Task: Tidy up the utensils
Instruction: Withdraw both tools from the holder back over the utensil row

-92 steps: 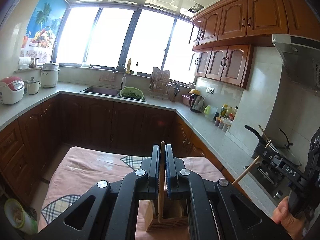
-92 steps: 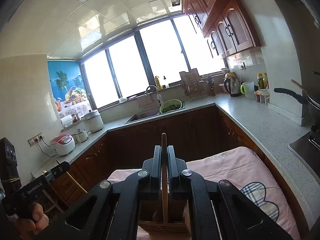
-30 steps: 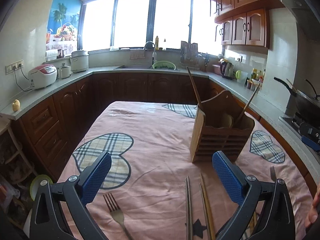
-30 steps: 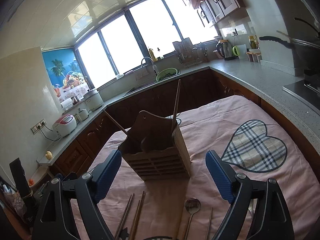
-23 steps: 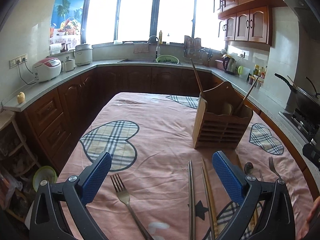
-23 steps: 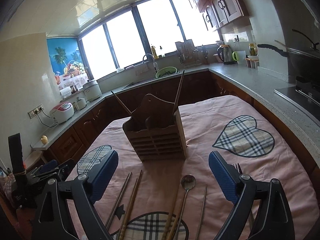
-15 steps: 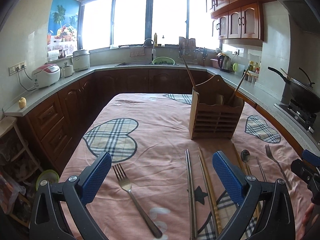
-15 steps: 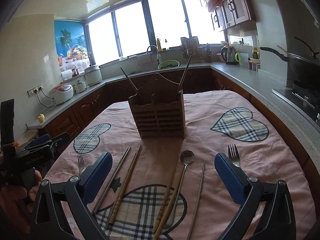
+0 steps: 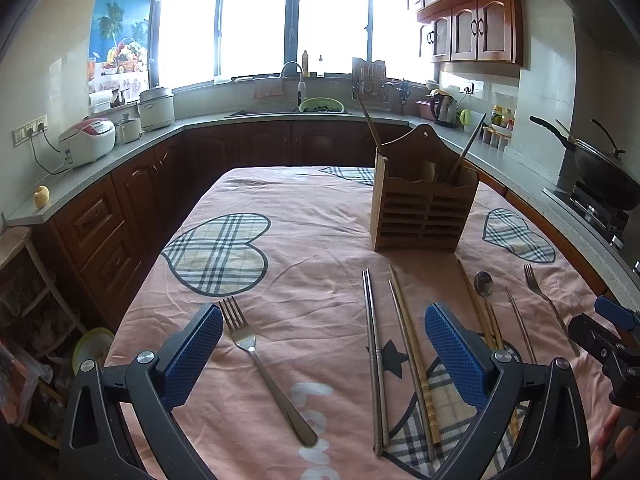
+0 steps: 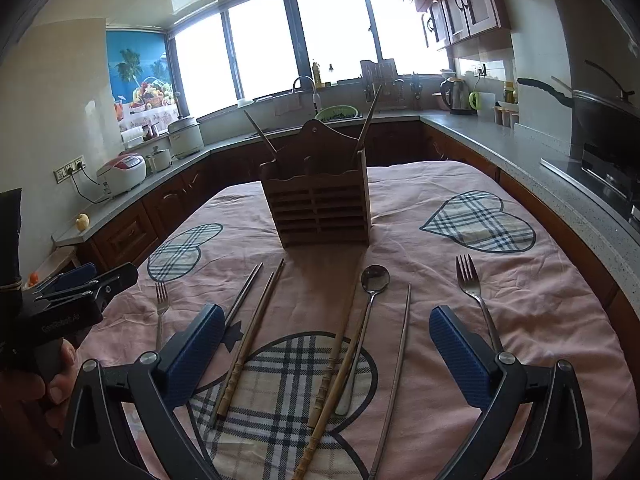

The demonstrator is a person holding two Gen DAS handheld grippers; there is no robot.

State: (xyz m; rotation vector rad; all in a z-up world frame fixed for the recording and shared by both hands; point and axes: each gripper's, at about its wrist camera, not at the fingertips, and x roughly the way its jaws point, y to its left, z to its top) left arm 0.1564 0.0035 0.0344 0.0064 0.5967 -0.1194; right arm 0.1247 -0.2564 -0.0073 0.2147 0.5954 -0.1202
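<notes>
Kitchen counters and bright windows ringed a table draped in a pink cloth printed with plaid hearts.

Left wrist view: the left gripper hung above the near edge, pitched down, jaws spread wide and holding nothing. A fork lay between the pads, tines at 12 o'clock, handle trailing toward 5 o'clock. Metal chopsticks and bamboo chopsticks lay side by side just inside the right pad, long axes near 12 to 6 o'clock. The wooden holder stood upright at 1 o'clock, well apart from the gripper, with 2 sticks already leaning in it. At 3 o'clock the other gripper showed at the frame edge.

Right wrist view: the right gripper likewise pitched down; its jaws had just been opening and stood fully spread, nothing between the pads but cloth and loose cutlery. A spoon, a second bamboo pair and a single metal stick lay between the pads, handles toward 6 o'clock. A second fork lay just outside the right pad, at 2 o'clock. The holder sat at 12 o'clock. Judged from this layout, each gripper was nearer its own cluster, and a pick would call for closing across the long axis.
</notes>
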